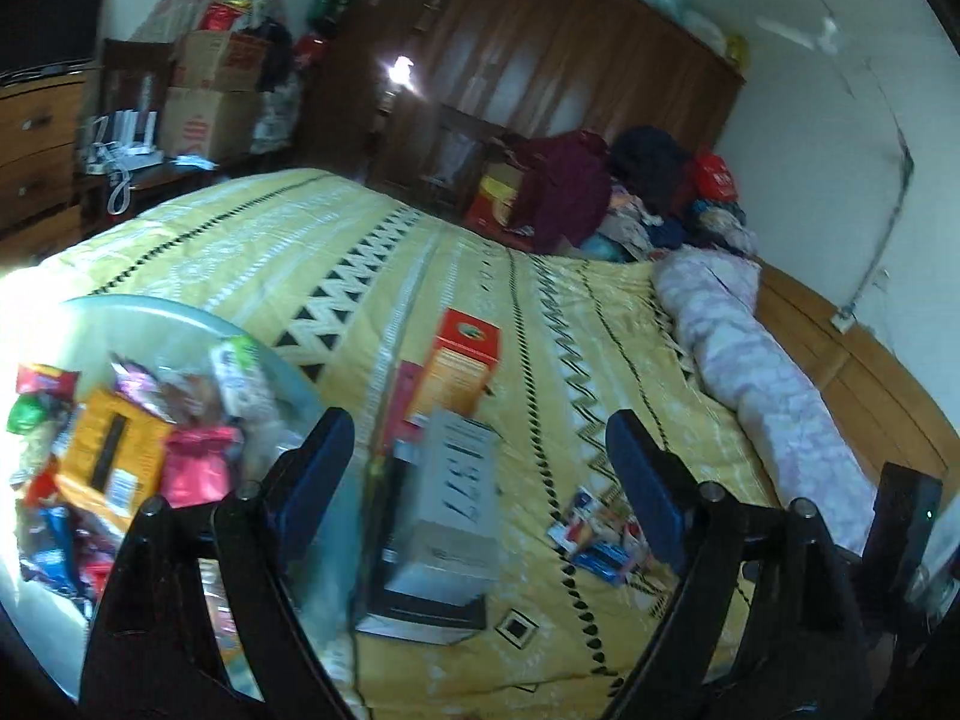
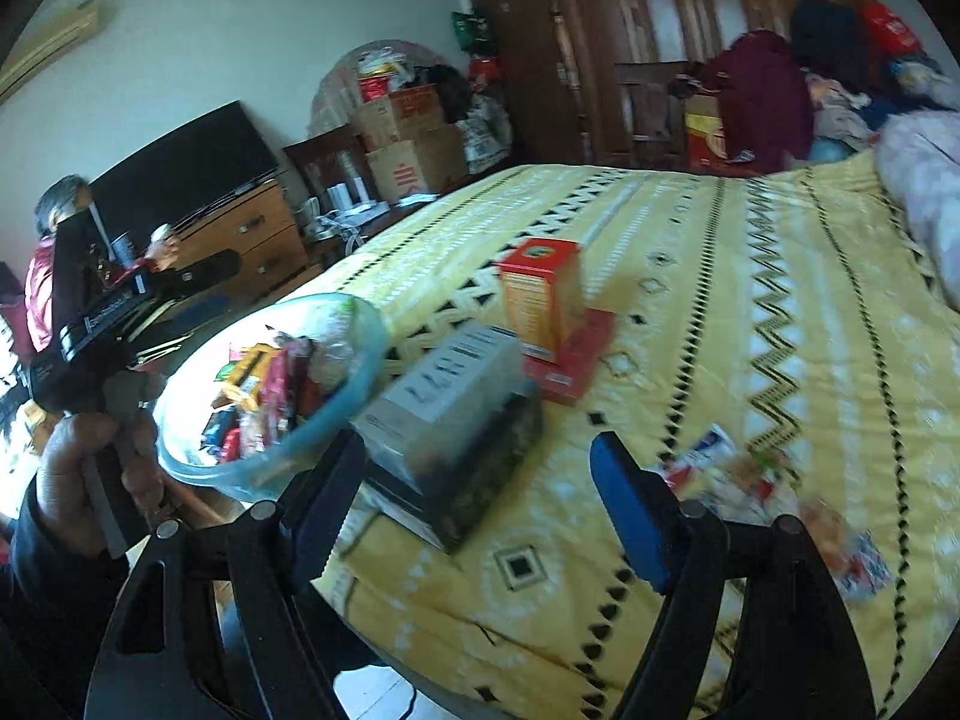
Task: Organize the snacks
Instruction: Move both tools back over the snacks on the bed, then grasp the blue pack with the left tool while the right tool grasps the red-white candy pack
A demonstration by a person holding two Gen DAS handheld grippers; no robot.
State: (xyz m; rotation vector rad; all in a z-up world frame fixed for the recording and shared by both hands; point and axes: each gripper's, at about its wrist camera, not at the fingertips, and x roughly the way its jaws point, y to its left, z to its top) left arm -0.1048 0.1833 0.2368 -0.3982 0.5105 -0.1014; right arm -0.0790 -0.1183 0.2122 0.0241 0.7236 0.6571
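Observation:
A clear bluish bowl [image 1: 150,306] heaped with wrapped snacks [image 1: 126,450] stands at the bed's left edge. Beside it lie a grey box [image 1: 456,492] on a dark flat box, and an orange-red carton [image 1: 465,360] further back. Loose packets [image 1: 600,534] lie on the cover to the right. My left gripper [image 1: 480,450] is open and holds nothing, hovering over the grey box. In the right wrist view the bowl [image 2: 372,336], grey box [image 2: 456,396], orange carton [image 2: 540,294] and packets [image 2: 738,480] show again. My right gripper [image 2: 474,462] is open and holds nothing. The left gripper [image 2: 210,288] shows above the bowl's far side.
The yellow patterned bed cover [image 2: 690,276] stretches ahead, with a rolled pink quilt [image 1: 762,378] along its right. Clothes and bags [image 1: 600,192] pile at the far end before a wooden wardrobe [image 1: 570,54]. A seated person in red [image 2: 42,276] and a dresser [image 2: 252,234] are left.

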